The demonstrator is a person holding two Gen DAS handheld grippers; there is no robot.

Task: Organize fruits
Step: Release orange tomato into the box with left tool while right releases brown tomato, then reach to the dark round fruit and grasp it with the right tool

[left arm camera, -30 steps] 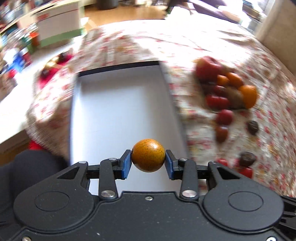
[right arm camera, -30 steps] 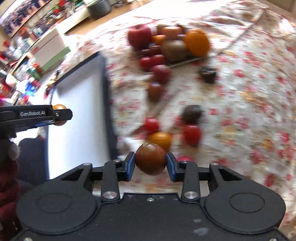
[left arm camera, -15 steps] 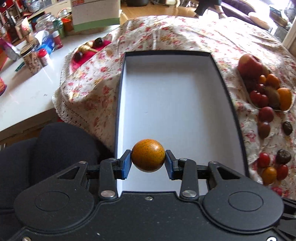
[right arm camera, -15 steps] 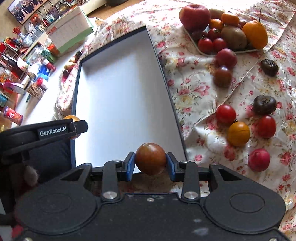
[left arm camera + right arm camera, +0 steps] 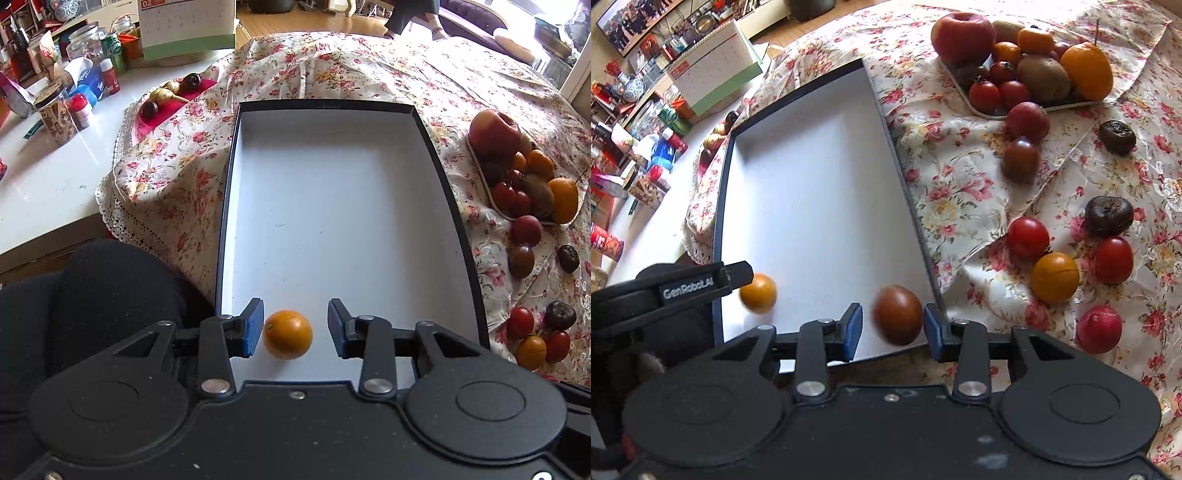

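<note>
The left gripper (image 5: pixel 295 328) stands spread, its blue pads clear of the one orange fruit (image 5: pixel 287 334) that lies between them at the near end of the white box (image 5: pixel 332 206); the right gripper (image 5: pixel 892 332) is likewise parted, and one brown fruit (image 5: pixel 897 315), blurred, sits between its pads without a firm clamp, over the box's near right corner. From the right wrist the orange fruit (image 5: pixel 758 293) shows at the near left of the box (image 5: pixel 812 192), just beside the left gripper's finger, which bears the writing "GenRobot.AI" (image 5: pixel 687 289). On the floral cloth (image 5: pixel 960 177) to the right of the box lie eight loose fruits: two red tomatoes (image 5: pixel 1028 238), one yellow-orange tomato (image 5: pixel 1054 277), two pinkish-red fruits (image 5: pixel 1099 328), one brown tomato (image 5: pixel 1020 159) and two dark wrinkled fruits (image 5: pixel 1109 215). A tray (image 5: pixel 1027 110) farther back holds one apple (image 5: pixel 963 36), one large orange (image 5: pixel 1087 71), a kiwi and several small tomatoes; their full count cannot be told. A calendar (image 5: pixel 188 26) on the far counter reads "02".
</note>
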